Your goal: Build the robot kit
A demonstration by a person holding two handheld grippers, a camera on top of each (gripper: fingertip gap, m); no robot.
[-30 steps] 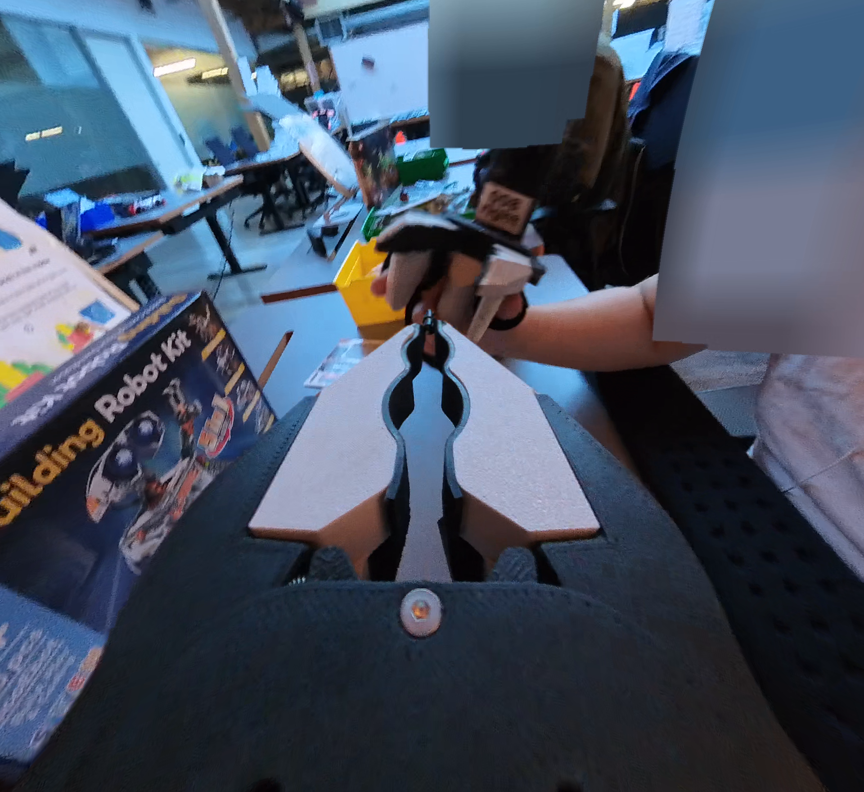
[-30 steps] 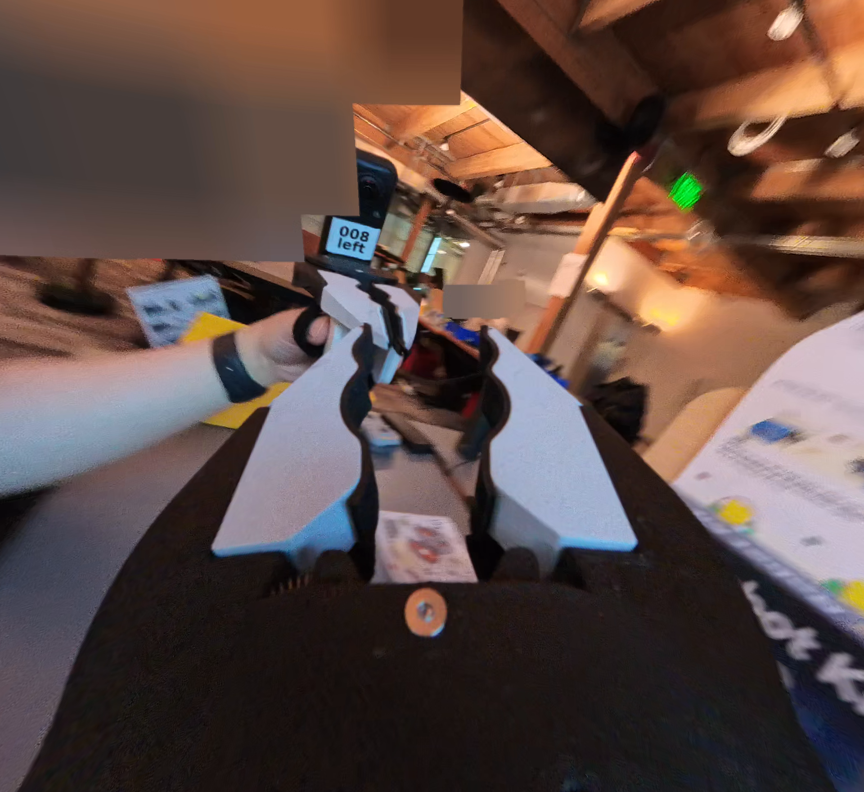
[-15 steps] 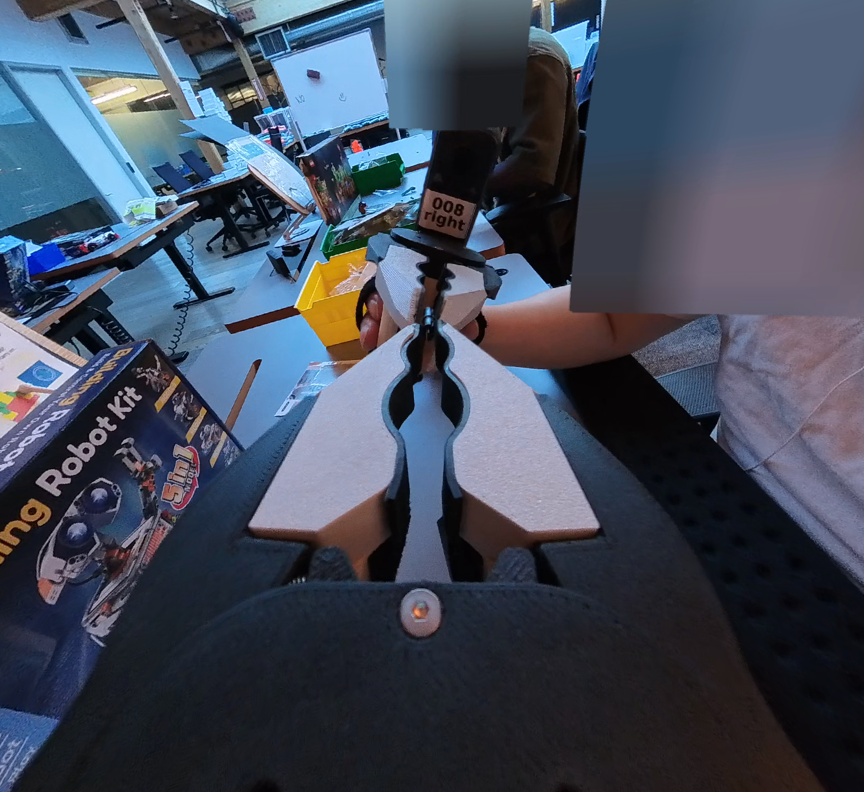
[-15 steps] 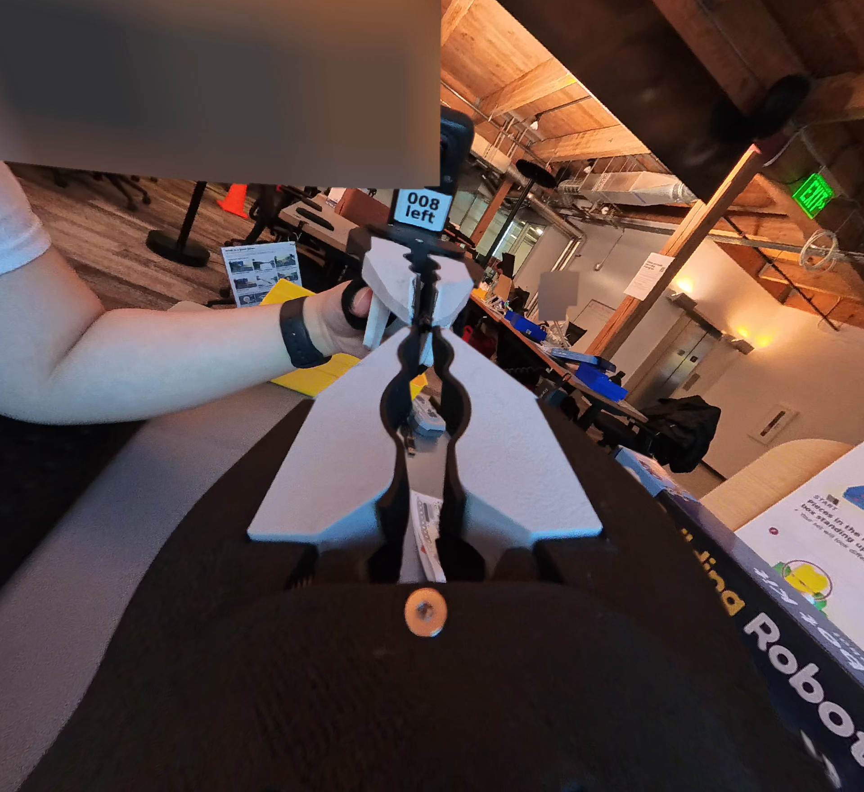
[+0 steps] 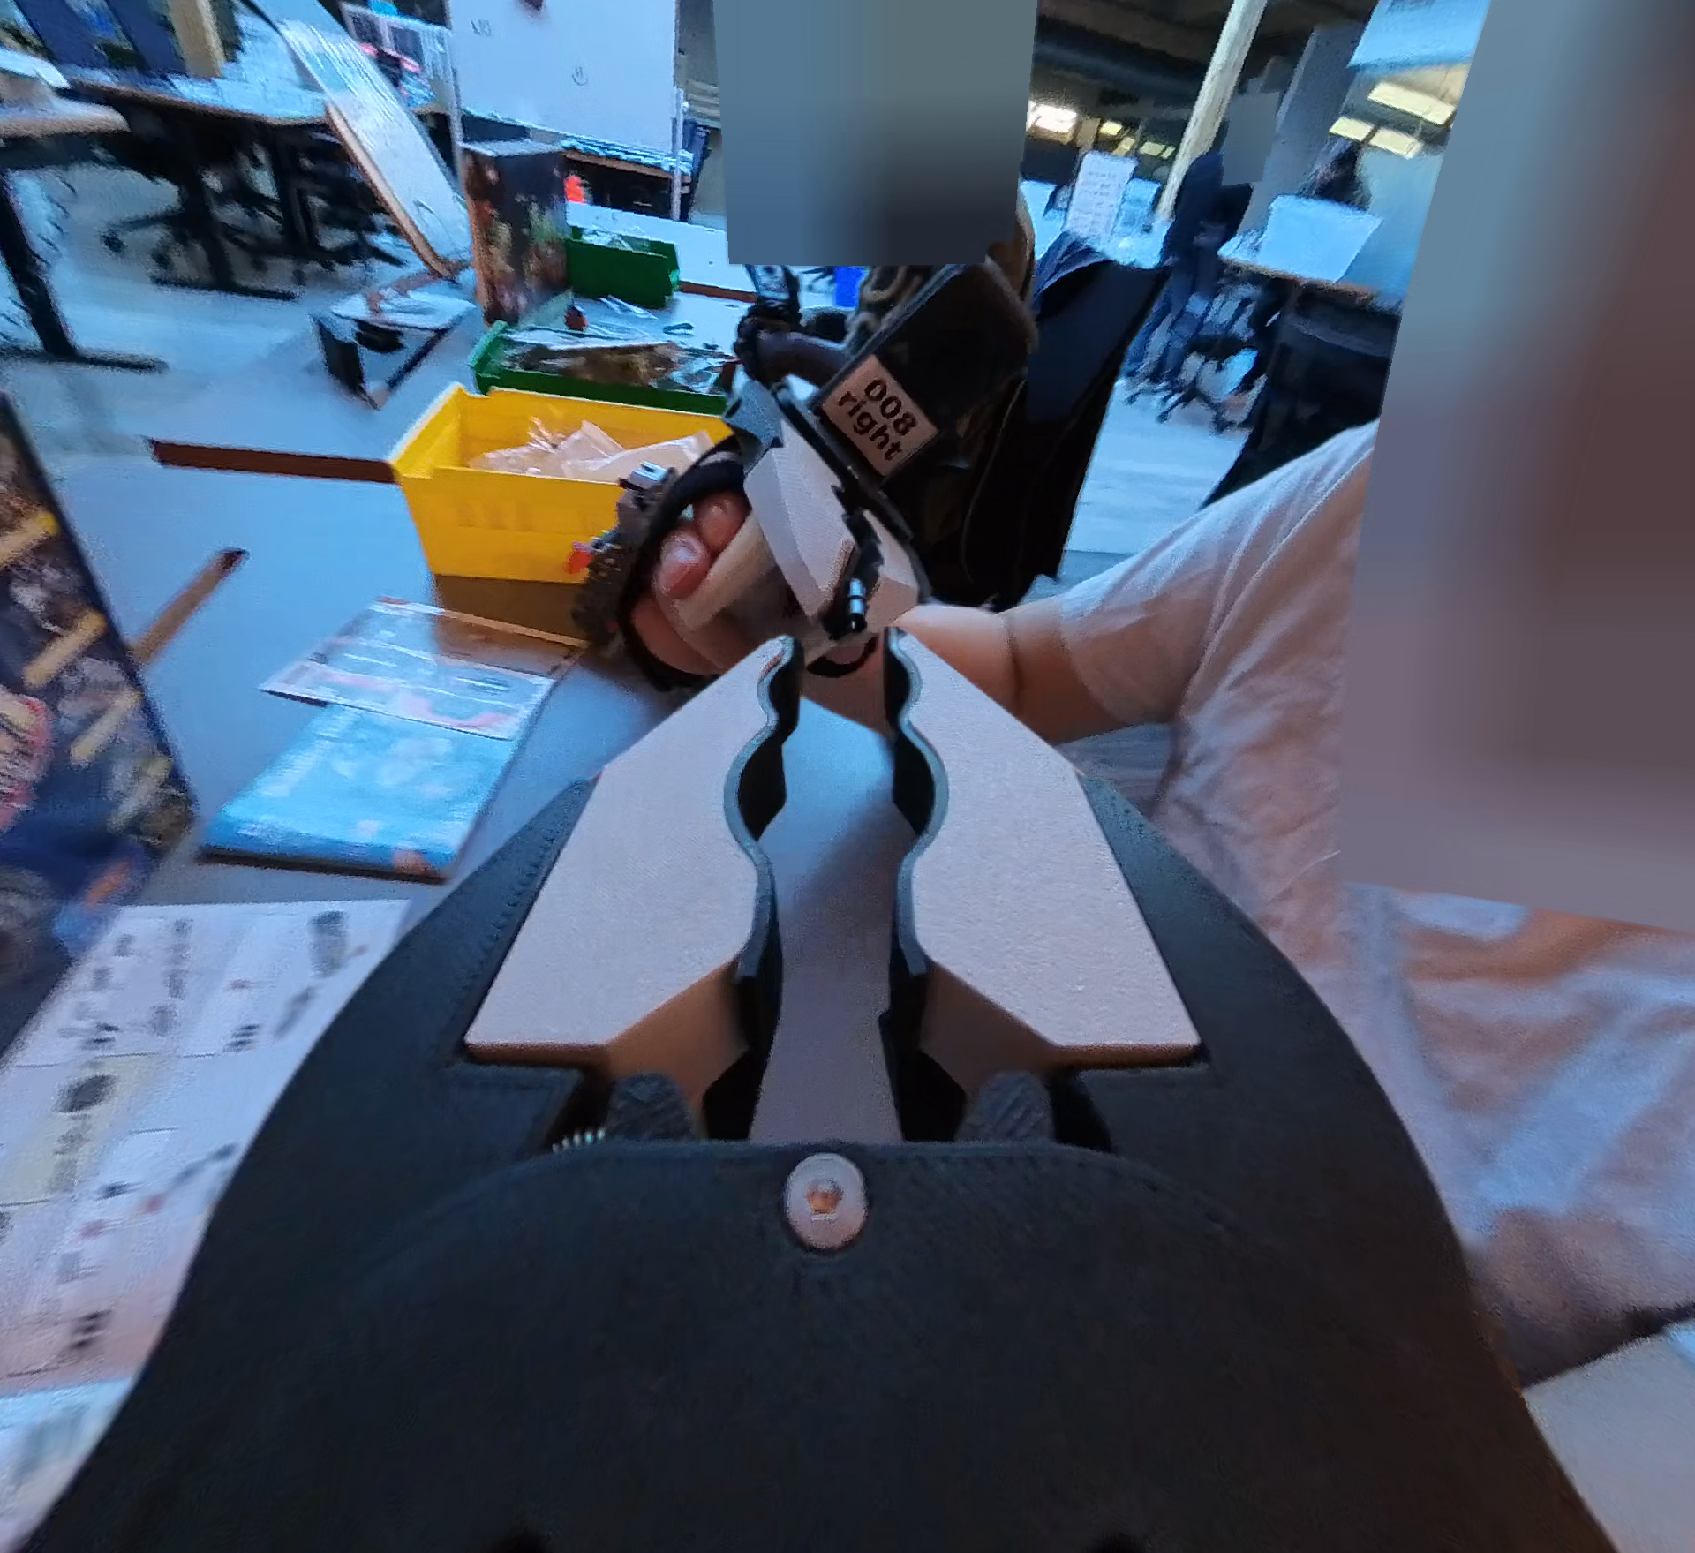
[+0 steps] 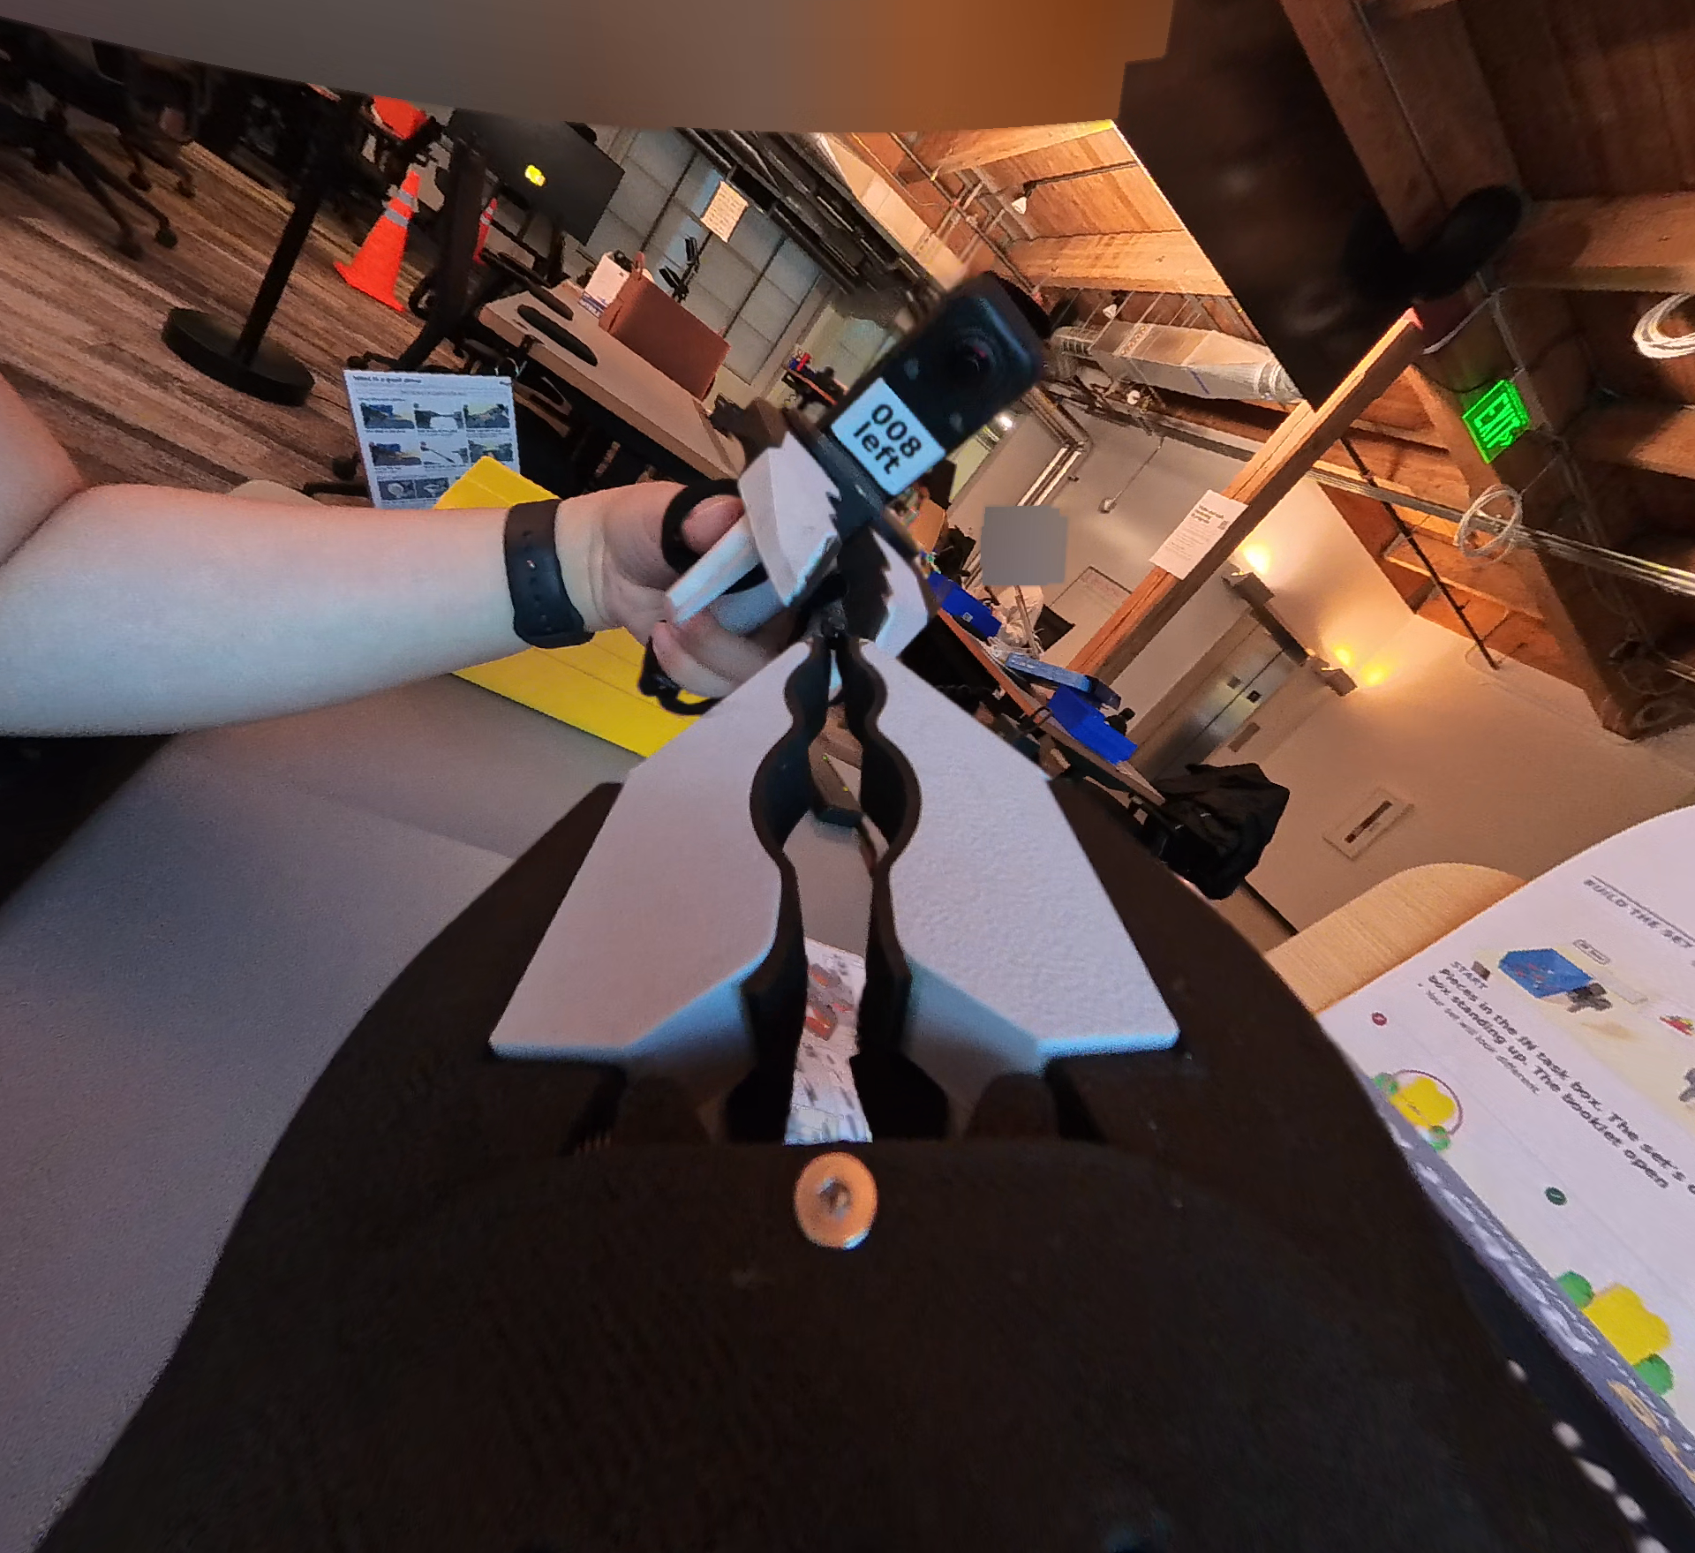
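Facing wavy-edged hand-held gripper (image 5: 836, 651) tips

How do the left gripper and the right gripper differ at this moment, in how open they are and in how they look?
The left gripper has a clear gap between its fingertips; the right gripper has its tips closed together. The left gripper's finger tops look tan-pink, the right gripper's look grey-white. Both hold nothing, point toward each other above the grey table, and share wavy black inner edges.
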